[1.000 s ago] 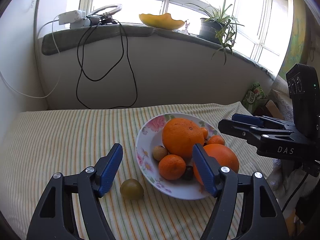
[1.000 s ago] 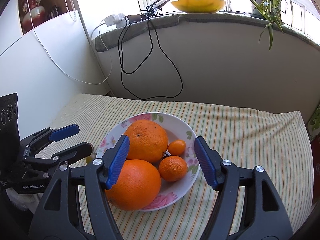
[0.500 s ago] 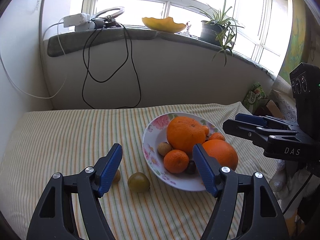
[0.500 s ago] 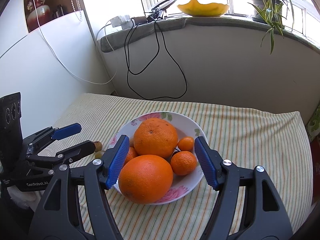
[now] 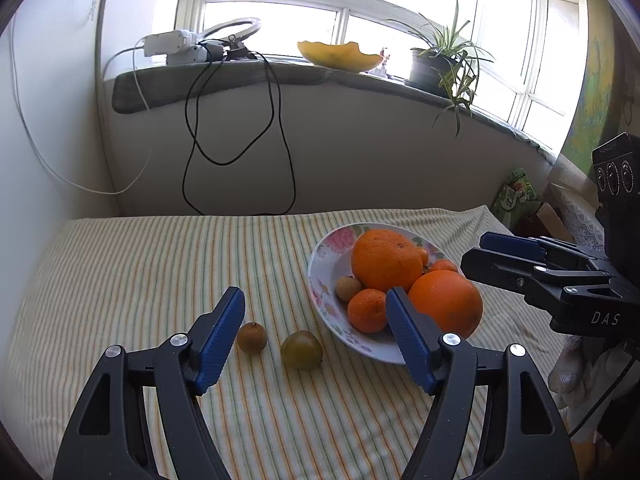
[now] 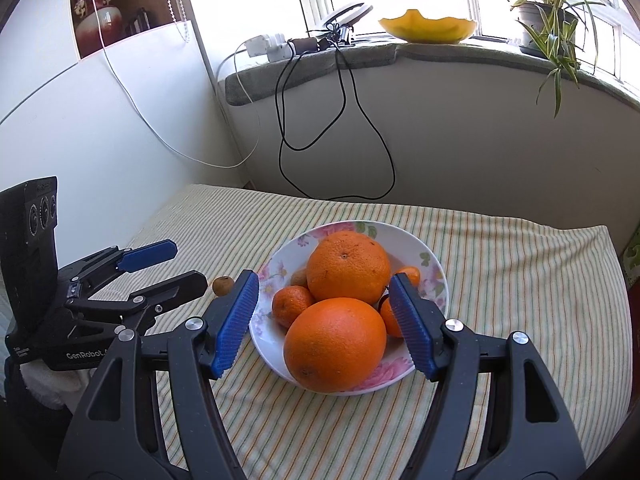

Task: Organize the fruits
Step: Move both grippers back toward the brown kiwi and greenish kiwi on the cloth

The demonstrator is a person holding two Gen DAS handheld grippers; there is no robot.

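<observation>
With both the left gripper (image 5: 312,336) and right gripper (image 6: 324,320) open and empty, the left should straddle the small greenish round fruit (image 5: 301,349) lying on the striped cloth (image 5: 160,264) just left of the floral white bowl (image 5: 326,264), then close gently.

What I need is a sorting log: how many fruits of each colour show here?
Large orange fruits: 2
Small orange fruits: 3
Brown fruits: 2
Green fruit: 1
Total: 8
</observation>
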